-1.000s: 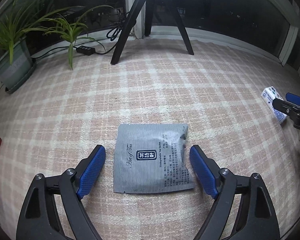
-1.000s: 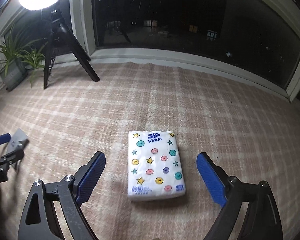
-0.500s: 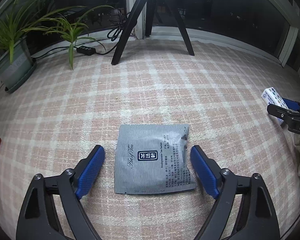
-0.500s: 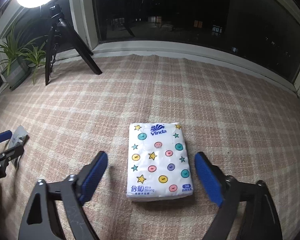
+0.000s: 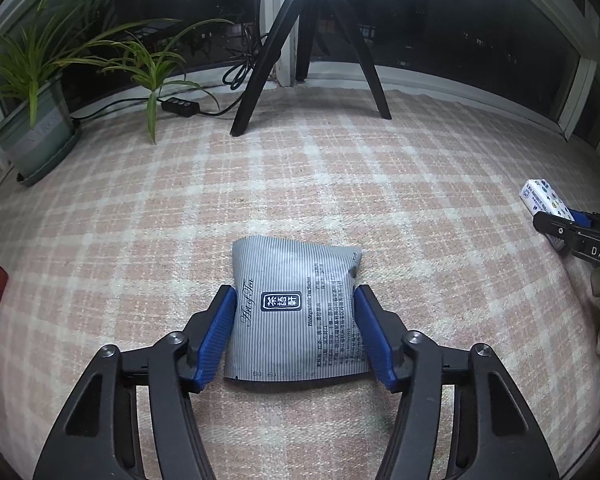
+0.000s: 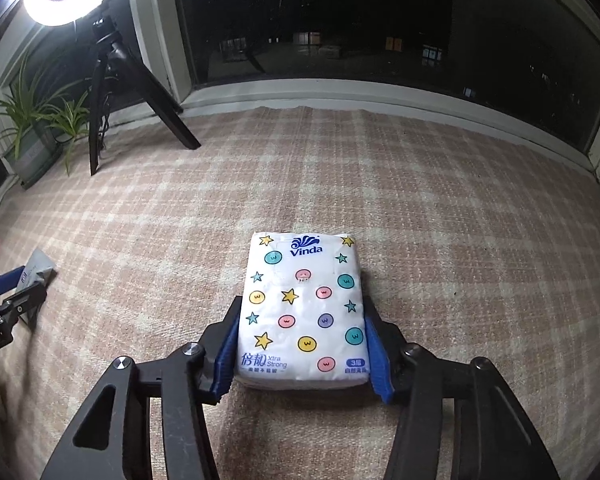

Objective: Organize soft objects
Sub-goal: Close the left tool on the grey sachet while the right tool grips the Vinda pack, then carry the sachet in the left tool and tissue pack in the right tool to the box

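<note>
On the checked cloth [image 5: 340,184], a grey striped tea sachet [image 5: 296,316] is flanked by the blue pads of the left gripper [image 5: 296,334], whose jaws are closing and pressing its side edges. A white tissue pack [image 6: 302,312] with coloured dots is squeezed between the closing jaws of the right gripper [image 6: 300,354], lying flat on the same cloth.

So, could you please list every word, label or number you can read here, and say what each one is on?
"Vinda", "Xtra Strong": tissue pack, in the closing right gripper.
"Art of Tea" in script, roughly: grey tea sachet, in the closing left gripper.
"DAS": right gripper's arm, left view.
Sachet fine print, Chinese characters, planter lettering: unreadable.
</note>
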{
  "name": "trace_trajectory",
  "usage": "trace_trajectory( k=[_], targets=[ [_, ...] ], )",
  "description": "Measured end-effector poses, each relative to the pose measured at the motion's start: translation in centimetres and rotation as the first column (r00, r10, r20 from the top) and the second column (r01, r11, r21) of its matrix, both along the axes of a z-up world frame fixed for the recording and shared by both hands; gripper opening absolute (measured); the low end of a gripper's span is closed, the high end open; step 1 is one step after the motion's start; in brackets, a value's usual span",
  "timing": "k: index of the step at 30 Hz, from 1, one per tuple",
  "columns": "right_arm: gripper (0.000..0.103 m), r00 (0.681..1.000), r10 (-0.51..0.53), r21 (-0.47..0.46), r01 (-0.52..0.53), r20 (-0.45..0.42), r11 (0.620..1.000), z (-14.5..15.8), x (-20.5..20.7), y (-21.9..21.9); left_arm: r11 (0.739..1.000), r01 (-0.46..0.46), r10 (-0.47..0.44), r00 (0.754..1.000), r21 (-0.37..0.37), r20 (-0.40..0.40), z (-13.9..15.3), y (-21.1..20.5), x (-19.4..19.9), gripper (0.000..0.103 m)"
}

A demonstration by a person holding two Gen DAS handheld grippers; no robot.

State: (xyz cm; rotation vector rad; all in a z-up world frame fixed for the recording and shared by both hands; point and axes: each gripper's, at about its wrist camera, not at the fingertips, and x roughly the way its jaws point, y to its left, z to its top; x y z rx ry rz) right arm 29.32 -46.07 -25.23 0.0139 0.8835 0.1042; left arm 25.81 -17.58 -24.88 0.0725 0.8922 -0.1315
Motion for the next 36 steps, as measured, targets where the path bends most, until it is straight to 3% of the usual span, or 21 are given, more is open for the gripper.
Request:
trace_trajectory(
  k=[12, 20, 36],
  targets=[
    [0.048, 1.000, -0.002, 0.000, 0.002, -0.001, 1.000, 0.2, -0.2, 0.0, 0.997, -0.029, 0.030, 1.000, -0.074, 0.003, 0.6, 1.0, -0.1, 0.054],
    [0.048, 1.000, 0.008, -0.012, -0.008, -0.010, 1.000, 0.6, -0.6, 0.6, 0.997, -0.038, 0.040, 0.999, -0.063, 0.036, 1.7, 1.2, -0.6, 0.051],
    [0.048, 0.993, 0.092, -0.036, -0.089, 0.073, 0.995, 5.9, -6.0, 5.2, 0.991, -0.073, 0.086, 0.991, -0.114, 0.105, 6.7, 3.7, -5.2, 0.043]
  ],
)
